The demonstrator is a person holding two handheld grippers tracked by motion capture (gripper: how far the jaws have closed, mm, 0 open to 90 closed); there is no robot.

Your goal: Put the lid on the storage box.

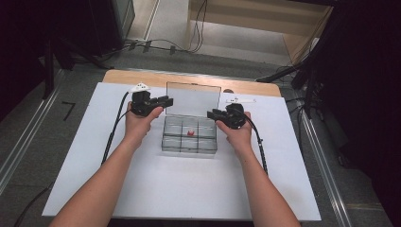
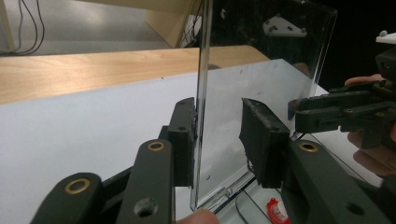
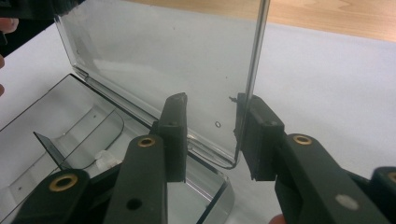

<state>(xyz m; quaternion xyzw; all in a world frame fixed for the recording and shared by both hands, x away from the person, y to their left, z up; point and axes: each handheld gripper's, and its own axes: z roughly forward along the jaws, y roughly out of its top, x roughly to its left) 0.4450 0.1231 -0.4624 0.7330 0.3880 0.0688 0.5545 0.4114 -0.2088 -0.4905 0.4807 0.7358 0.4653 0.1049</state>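
Both jaw pairs stood apart astride the upright clear lid (image 1: 194,98): left gripper (image 1: 163,101) and right gripper (image 1: 213,113) at opposite edges. The clear compartment box (image 1: 189,142), mid-table, held a small red piece (image 1: 190,133).

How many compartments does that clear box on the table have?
6, as far as the high view shows: the clear box has two rows of three, with a small red item in the far middle one. Glare may hide dividers.

- Clear plastic compartment box (image 1: 189,137) rests on the white tabletop (image 1: 179,189), its transparent lid (image 1: 193,99) raised upright.
- Small red item (image 1: 191,133) lies in a centre compartment.
- Left claw (image 1: 165,100) and right claw (image 1: 211,114) flank the lid's side edges.
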